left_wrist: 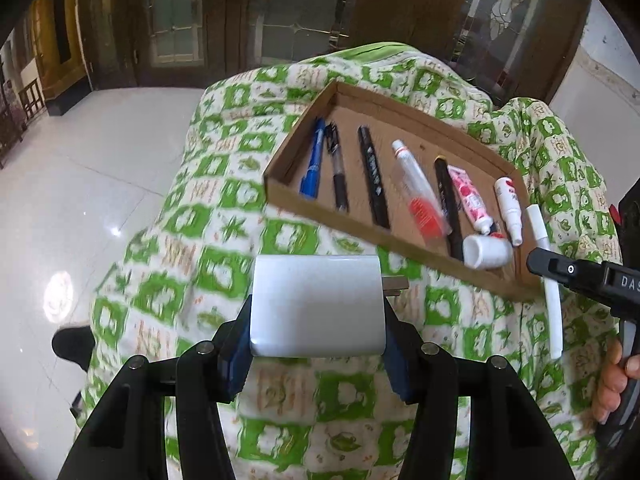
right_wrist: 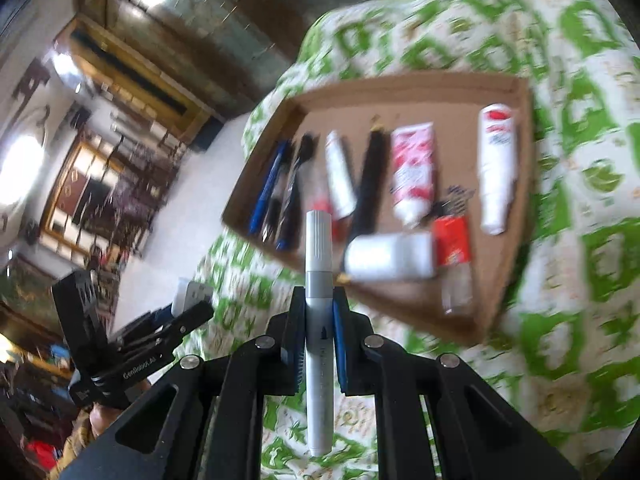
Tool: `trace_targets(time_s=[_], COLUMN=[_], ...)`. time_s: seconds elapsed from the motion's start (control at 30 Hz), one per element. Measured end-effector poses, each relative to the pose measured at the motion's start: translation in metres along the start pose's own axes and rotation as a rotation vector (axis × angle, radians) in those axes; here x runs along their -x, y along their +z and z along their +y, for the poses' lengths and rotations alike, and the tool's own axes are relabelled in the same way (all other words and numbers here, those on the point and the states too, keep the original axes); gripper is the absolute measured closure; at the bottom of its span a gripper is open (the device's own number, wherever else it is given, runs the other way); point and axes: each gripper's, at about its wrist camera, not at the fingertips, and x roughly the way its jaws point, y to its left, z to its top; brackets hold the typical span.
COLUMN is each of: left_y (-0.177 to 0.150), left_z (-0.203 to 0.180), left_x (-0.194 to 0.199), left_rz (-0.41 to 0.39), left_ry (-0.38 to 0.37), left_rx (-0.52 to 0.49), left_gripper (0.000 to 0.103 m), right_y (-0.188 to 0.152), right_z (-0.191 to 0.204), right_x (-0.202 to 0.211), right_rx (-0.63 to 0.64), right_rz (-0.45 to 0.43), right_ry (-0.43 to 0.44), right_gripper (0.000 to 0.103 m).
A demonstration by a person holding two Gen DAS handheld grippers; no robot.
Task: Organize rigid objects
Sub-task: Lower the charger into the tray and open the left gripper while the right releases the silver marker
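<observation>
We grip a white charger [left_wrist: 318,306] in our left gripper [left_wrist: 318,344], low in the frame, short of the cardboard tray [left_wrist: 280,184]. Our right gripper [right_wrist: 318,344] clamps a white marker [right_wrist: 319,320] upright at lower centre, probably bound for the pens [right_wrist: 272,184] lined up in the tray, centre frame.

- Right gripper [right_wrist: 319,322] clamped on an upright white marker [right_wrist: 319,320].
- Cardboard tray [right_wrist: 404,304] beyond, on green patterned cloth [right_wrist: 580,240], holding pens, tubes, bottles.
- Left gripper [right_wrist: 188,304] at lower left, gripping something white.
</observation>
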Motion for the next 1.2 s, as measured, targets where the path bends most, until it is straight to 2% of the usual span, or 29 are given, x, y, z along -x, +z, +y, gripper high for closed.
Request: trace_targets(time_s=[0.27,0.43,0.6,0.77,1.0,1.2], left_y=[0.041,0.057,0.061,0.066,0.076,0.085], left_z=[-0.036,-0.061,-0.061,-0.067,-0.098,-0.107], left_x=[-0.013,-0.037,-0.062,-0.077,-0.092,-0.097], left_rz=[0.009,0.037,0.093,0.110,0.112,0.107], left_ry=[-0.032,0.048,0.112,0.130,0.149,0.160], left_rx=[-0.070,-0.146,-0.170,-0.206,-0.286,-0.302], left_gripper=[0.044,0.044,0.044,0.044,0.044,0.044], right_y=[0.012,0.014,0.021,0.036,0.044,0.058], right_z=[-0.023,-0.021,-0.029,-0.041,-0.052,-0.056], right_x=[0.010,0.006,0.007,0.002,-0.008,-0.018], right_rx=[-0.080,-0.076,-0.099,-0.132,-0.168,-0.163], right_rz=[-0.036,-0.028,-0.040,-0.042,-0.017,-0.012], right_ry=[0.002,0.005,-0.036,-0.065,-0.089,-0.126], right_gripper=[0.091,0.091,0.091,0.091,0.091,0.091])
